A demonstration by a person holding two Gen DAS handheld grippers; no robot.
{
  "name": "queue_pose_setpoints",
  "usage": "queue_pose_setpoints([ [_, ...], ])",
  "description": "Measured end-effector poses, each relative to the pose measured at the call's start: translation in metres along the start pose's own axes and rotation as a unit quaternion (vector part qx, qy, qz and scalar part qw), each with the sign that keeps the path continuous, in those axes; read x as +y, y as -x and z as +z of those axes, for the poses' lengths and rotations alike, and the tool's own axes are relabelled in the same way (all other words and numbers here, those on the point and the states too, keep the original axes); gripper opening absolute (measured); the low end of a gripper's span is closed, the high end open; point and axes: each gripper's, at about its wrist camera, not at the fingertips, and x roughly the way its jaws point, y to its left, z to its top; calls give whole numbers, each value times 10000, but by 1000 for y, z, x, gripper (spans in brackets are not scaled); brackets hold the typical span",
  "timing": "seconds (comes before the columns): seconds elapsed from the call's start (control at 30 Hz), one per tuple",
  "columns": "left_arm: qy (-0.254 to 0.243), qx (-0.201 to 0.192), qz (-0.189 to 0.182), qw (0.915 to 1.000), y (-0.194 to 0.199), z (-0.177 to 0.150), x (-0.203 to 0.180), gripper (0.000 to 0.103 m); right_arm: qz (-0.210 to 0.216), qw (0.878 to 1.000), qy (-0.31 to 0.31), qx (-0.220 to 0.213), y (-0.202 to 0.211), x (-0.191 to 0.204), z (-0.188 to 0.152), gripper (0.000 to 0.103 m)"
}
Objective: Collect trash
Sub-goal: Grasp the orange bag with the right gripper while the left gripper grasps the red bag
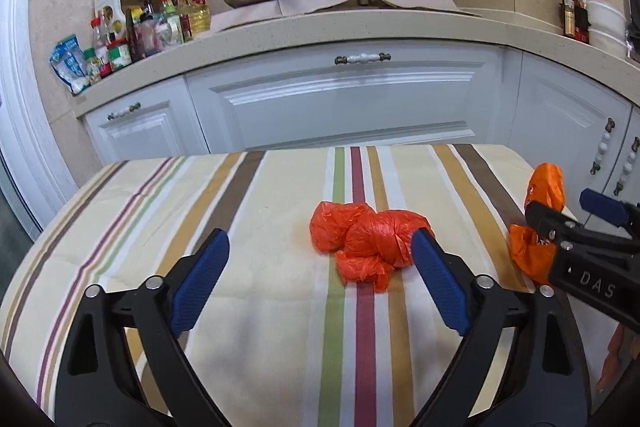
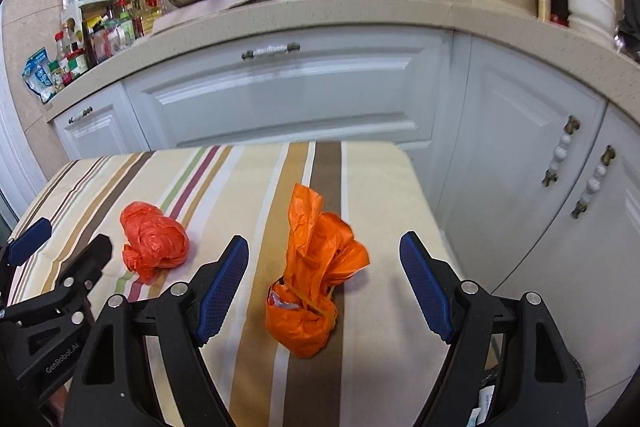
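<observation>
Both wrist cams sit low over the striped table (image 1: 200, 211), tilted down, facing the cabinets (image 2: 288, 95). Left view sits left of right. Shared: both orange bags, counter (image 1: 360, 23), each other's gripper at frame edge.

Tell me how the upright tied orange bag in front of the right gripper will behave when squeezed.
The upright orange bag looks like thin crinkled plastic, so it will probably crush and feel slippery. Its loose top would likely flop. It stands tall on the striped cloth, so a one-sided nudge may tip it. The right gripper is open around it.
</observation>
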Motion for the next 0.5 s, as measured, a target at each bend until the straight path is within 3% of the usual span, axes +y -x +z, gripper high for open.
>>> queue_pose_setpoints([
  [0.33, -55, 495, -102, 9987, -36, 11, -8, 90, 101, 9990, 132, 415, -18, 6, 4, 74],
  [0.43, -95, 486, -163, 9986, -38, 12, -10, 90, 165, 9985, 153, 500, -21, 6, 3, 60],
  [0.5, -135, 488, -203, 9985, -38, 11, -12, 90, 218, 9980, 177, 558, -22, 7, 3, 56],
])
